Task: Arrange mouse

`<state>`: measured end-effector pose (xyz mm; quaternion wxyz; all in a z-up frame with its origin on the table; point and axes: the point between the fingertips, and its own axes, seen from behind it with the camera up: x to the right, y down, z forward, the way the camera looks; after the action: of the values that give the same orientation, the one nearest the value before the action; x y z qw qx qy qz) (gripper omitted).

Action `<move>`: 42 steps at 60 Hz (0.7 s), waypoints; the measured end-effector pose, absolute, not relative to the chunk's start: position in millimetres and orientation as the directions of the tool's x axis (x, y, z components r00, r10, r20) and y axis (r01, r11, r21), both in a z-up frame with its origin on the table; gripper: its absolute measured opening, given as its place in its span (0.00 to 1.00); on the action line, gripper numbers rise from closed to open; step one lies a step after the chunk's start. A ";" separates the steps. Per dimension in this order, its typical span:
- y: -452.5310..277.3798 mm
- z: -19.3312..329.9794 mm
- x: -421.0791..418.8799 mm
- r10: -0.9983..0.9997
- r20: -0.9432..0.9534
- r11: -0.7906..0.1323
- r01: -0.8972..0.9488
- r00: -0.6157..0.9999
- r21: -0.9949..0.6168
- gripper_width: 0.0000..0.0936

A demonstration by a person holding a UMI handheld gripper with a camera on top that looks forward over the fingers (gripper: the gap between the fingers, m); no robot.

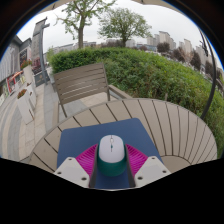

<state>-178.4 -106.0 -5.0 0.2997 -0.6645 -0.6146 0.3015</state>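
Your claw [111, 168] has the mouse [111, 150] between its pink pads [87, 158], which appear to press on both flanks, over the blue mat [85, 137] on the slatted desk [165, 120]. Treat the mouse as light, rigid and slick-shelled: it could squirt forward under a hard squeeze. Hold it low at the waist, gently, and set it down flat.
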 end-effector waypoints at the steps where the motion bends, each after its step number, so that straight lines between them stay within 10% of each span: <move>1: -107.2 -7.5 -178.5 0.998 -0.030 -0.063 0.636 0.063 -0.769 0.49; 6: -111.6 -11.8 -170.8 0.998 -0.009 -0.046 0.636 0.061 -0.771 0.59; 11: -100.2 8.3 -160.1 0.994 0.029 -0.046 0.645 0.106 -0.763 0.93; 42: -112.1 238.9 137.2 0.987 0.055 -0.075 0.735 0.151 -0.674 0.90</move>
<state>137.2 -112.1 238.9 0.2913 -0.7006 -0.6145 0.2164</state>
